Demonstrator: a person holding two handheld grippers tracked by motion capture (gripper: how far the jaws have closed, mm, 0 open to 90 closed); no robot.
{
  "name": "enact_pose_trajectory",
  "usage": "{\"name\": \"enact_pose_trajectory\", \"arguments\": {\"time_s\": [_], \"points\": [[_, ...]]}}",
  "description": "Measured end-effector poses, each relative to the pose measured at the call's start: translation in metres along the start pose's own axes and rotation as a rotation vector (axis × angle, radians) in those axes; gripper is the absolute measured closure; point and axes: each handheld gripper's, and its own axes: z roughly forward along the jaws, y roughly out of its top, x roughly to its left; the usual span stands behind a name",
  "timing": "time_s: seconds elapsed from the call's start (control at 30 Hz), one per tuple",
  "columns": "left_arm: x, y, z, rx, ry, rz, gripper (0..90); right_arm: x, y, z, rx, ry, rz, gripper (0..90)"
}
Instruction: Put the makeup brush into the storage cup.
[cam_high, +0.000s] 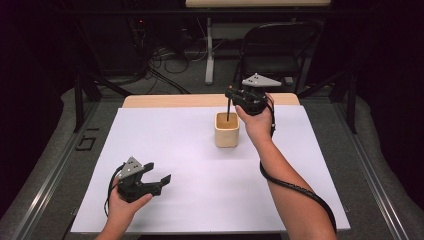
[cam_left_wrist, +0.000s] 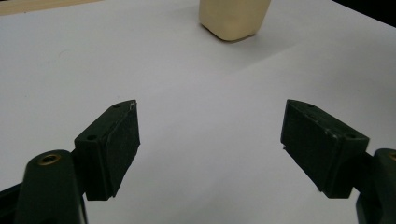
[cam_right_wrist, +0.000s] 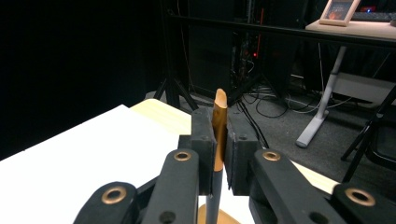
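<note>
Looks like it's nearly there: the right gripper (cam_high: 231, 95) is clamped on a wood-tipped dark stick (cam_right_wrist: 218, 122), holding it upright with its lower end dipping into the beige cup (cam_high: 227, 130) mid-table. Letting go is what's left, I'd say. The left gripper (cam_high: 159, 171) sits idle, jaws apart, nothing between them. Count: one stick, one cup, two grippers.

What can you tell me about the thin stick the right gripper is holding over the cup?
The stick is slim, with a tan wooden-looking top cut at a slant and a dark lower shaft. It stands nearly upright, clamped between the jaws of the right gripper, its lower end reaching down into the cream cup on the white sheet.
</note>
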Motion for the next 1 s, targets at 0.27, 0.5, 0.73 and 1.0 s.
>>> {"name": "enact_pose_trajectory", "arguments": {"time_s": [0.27,0.5,0.73,1.0], "points": [[0.000,0.000,0.000,0.004,0.000,0.000,19.8,0.001,-0.011,0.005,0.030,-0.004,-0.005,84.1],[0.000,0.000,0.001,0.003,0.000,0.000,19.9,0.002,-0.026,0.008,0.062,-0.004,-0.007,84.1],[-0.001,-0.001,0.001,0.005,0.000,0.001,19.9,0.001,-0.039,0.009,0.081,-0.005,0.003,84.1],[-0.001,-0.001,0.002,0.008,0.001,0.003,19.8,0.003,-0.050,0.011,0.106,-0.004,-0.005,84.1]]}}
